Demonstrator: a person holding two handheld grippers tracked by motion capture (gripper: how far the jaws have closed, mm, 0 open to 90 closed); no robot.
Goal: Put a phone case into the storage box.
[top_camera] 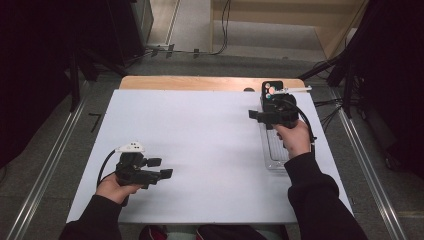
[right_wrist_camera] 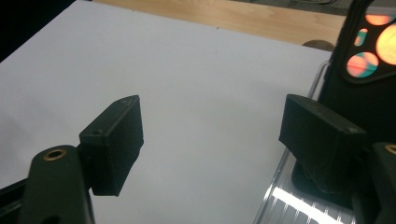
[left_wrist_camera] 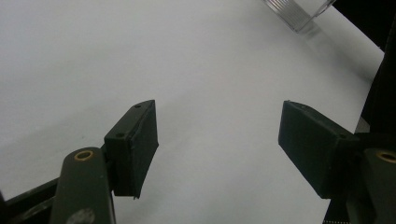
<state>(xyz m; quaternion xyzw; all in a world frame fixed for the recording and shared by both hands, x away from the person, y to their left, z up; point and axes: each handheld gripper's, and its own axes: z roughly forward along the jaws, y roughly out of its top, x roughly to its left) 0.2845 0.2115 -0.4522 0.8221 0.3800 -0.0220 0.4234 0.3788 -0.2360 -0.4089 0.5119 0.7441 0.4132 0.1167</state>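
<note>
Black box with coloured spots: close in square before gripping

Left of the tray, the left gripper (top_camera: pixel 161 168) rests low over the bare white bench (top_camera: pixel 200 150), jaws apart and empty; leave it parked. The clear tray (top_camera: pixel 272 155) lies along the bench's right edge, with the black box (top_camera: pixel 272 90) standing at its far end. The right gripper (top_camera: pixel 256 116) hovers over the tray just short of the box, jaws apart, nothing between them. Centre both jaws on the box before squeezing.

High view: fixed above the near edge, facing forward and down over the whole white desk (top_camera: pixel 200 150). Claw views: each close and low over that desk; all three share the clear tray (top_camera: pixel 274 150).
</note>
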